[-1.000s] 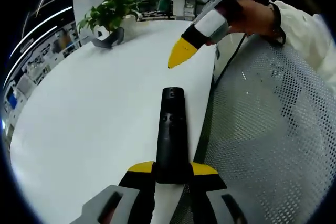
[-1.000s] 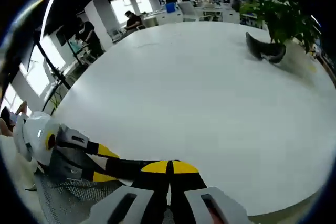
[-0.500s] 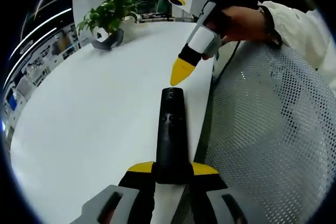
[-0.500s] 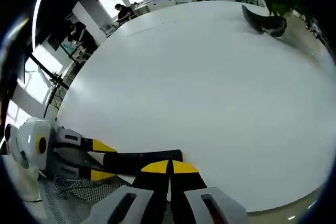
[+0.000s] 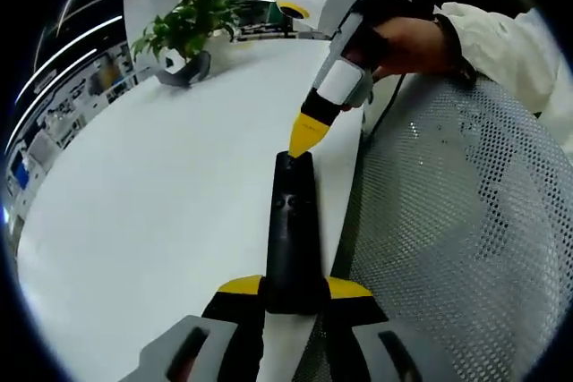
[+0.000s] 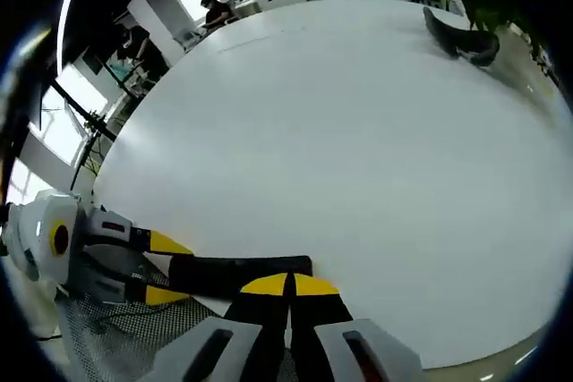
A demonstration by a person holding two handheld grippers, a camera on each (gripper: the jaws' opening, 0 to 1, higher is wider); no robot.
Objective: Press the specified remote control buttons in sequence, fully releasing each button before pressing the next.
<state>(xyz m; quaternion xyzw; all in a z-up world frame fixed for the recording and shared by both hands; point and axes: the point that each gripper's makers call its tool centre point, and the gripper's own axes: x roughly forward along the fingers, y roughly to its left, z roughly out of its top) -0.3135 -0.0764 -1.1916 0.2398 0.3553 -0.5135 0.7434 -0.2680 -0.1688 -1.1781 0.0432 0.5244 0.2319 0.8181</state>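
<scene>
Our left hand-held gripper clamps the remote by its near end, holding it out over the desk edge. Our right hand-held gripper, jaws closed, has its tip at the remote's far end; we should press straight down on one button, keep the remote steady, then lift fully clear.

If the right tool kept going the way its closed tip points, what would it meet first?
The black remote, at its far top end. The right tool looks at or just short of contact there, while the left tool clamps the remote's near end; depth is uncertain.
</scene>
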